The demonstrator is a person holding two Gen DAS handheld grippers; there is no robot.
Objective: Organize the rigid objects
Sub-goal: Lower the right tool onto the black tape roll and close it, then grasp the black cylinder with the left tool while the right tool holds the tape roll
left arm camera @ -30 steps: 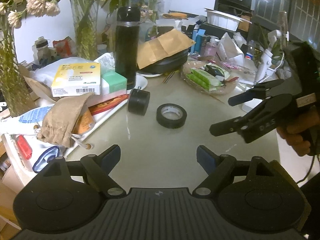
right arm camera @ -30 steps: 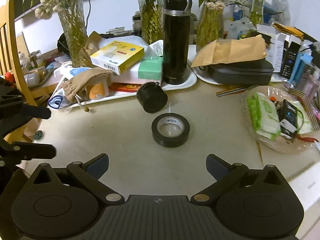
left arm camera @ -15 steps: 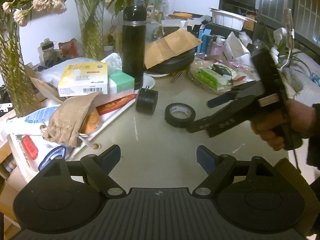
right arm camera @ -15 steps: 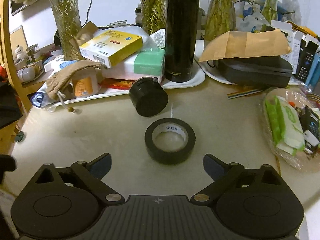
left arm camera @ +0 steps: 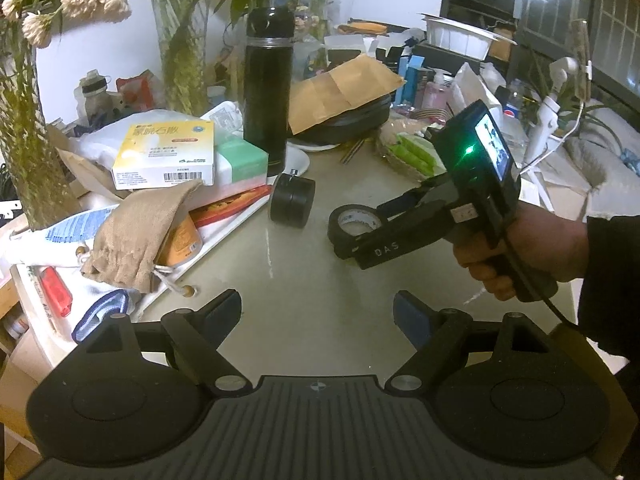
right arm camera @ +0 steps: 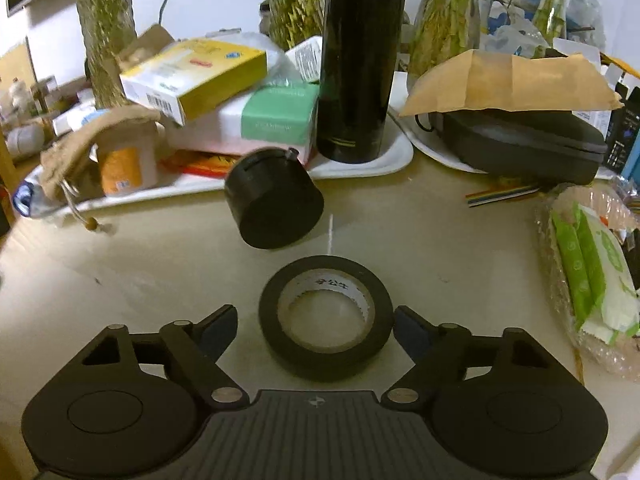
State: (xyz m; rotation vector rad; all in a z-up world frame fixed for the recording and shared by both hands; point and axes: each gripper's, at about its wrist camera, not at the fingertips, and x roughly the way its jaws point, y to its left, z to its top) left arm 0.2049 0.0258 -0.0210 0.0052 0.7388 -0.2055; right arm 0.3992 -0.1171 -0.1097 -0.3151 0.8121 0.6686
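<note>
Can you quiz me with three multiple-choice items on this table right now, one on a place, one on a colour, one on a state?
1. Where does the black roll of tape lie?
A. On the white tray
B. Flat on the beige tabletop, between the fingers of the right hand-held gripper
C. On top of the yellow box

2. What colour is the tall cylindrical flask standing on the white tray?
A. Black
B. Red
C. White

3. How does the left hand-held gripper stand?
A. Shut on the tape
B. Holding the short black cylinder
C. Open, with nothing between its fingers

Answers: 1 B, the right wrist view shows the roll on the table between the closing jaws, with a gap still at the left finger. 2 A, its body is dark throughout. 3 C, only bare tabletop shows between its blue pads.
</note>
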